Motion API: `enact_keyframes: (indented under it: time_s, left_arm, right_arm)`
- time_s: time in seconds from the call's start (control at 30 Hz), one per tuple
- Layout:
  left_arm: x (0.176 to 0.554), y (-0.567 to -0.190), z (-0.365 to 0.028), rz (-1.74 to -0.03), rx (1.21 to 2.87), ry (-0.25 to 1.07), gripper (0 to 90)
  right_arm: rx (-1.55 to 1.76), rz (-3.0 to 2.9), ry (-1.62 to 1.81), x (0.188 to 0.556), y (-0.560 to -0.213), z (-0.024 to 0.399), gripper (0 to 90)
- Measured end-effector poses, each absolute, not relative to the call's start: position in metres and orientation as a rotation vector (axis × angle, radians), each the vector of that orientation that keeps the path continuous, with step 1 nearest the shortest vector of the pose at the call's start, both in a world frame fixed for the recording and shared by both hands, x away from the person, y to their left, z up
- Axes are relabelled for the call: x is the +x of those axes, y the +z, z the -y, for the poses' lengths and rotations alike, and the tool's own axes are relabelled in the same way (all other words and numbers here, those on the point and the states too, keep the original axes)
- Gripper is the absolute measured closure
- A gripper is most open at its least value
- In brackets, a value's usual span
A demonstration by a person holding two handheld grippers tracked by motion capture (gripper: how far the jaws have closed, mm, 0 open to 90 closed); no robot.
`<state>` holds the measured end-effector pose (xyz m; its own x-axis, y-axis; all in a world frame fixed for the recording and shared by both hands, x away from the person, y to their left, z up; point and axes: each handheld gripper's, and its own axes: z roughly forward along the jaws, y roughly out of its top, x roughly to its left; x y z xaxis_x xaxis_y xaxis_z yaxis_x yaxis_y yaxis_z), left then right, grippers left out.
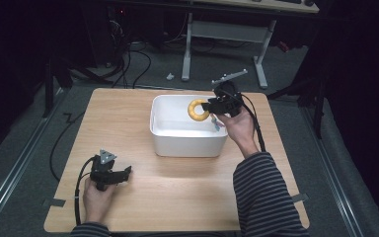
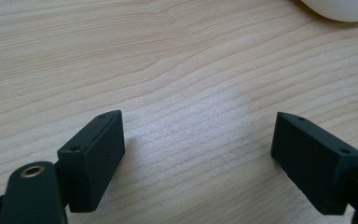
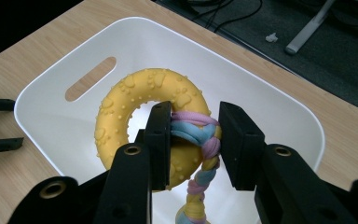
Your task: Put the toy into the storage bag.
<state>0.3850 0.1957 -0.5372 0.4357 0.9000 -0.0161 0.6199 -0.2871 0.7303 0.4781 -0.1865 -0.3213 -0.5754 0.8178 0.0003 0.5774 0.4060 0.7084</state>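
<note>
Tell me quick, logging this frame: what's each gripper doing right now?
Left gripper: open, empty, over the table.
Right gripper: shut on the braided rope of the yellow ring toy, above the white bin.

Black grippers (image 1: 128, 174); cables; striped sleeves (image 1: 261, 192).

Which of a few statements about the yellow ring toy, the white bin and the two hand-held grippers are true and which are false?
1. The right hand-held gripper is clamped on the yellow ring toy where the braided rope wraps it. True.
2. The toy lies flat on the bottom of the white bin. False: it is held up over the bin.
3. The left hand-held gripper is open over bare wooden table. True.
4. The left hand-held gripper is inside the bin. False: it is at the table's near left, away from the bin.
5. The rope hangs down from the ring. True.
</note>
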Motion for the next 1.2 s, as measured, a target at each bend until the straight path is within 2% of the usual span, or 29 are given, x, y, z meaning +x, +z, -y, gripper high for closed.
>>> enact_keyframes:
  time_s: [0.3,1.2]
  left_arm:
    - [0.385,-0.537,-0.196,-1.275,2.017,0.533,17.8]
    - [0.385,-0.537,-0.196,-1.275,2.018,0.533,17.8]
  right_arm:
    - [1.24,-2.361,0.92,0.488,-0.343,0.174,66.4]
    - [1.231,-2.501,0.85,0.479,-0.365,0.174,66.3]
